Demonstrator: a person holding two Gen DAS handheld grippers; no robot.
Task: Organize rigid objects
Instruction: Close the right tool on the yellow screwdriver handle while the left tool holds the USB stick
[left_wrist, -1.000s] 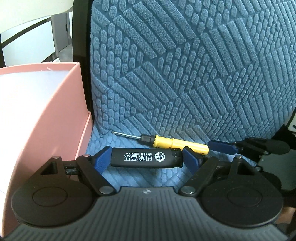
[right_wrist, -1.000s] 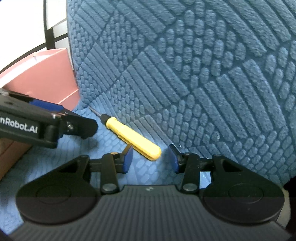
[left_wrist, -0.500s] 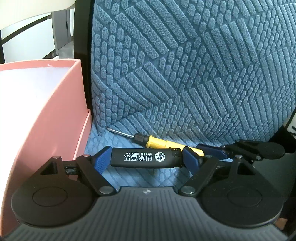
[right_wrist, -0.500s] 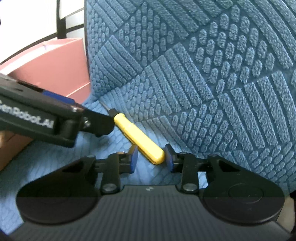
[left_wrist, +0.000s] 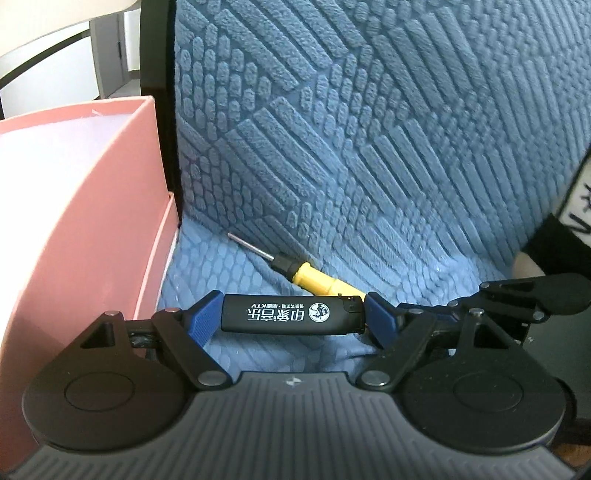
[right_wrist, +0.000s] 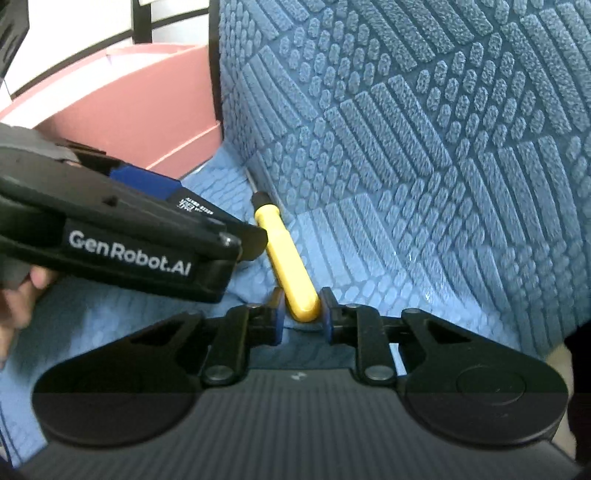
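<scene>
Both claws were angled downward toward a blue textured sofa seat (left_wrist: 258, 354). The left claw (left_wrist: 293, 320) pinched a black lighter (left_wrist: 291, 318) lengthwise, one blue pad at each end, so the lighter lay crosswise between them (white printed characters facing the camera) just above the cushion. The right claw (right_wrist: 299, 315) had its pads pressed against the butt end of a yellow-handled screwdriver (right_wrist: 286, 266), nearly closed on it; in the left view this claw reached in from the right edge (left_wrist: 384, 317), close beside the left claw's right finger. The screwdriver lay on the seat just beyond the lighter, its handle running away from the right claw and its thin metal shaft (left_wrist: 251, 248) pointing toward the crease where seat met the quilted backrest (left_wrist: 406, 129). Farther left stood a pink box (left_wrist: 92, 192), touching the seat's edge.
</scene>
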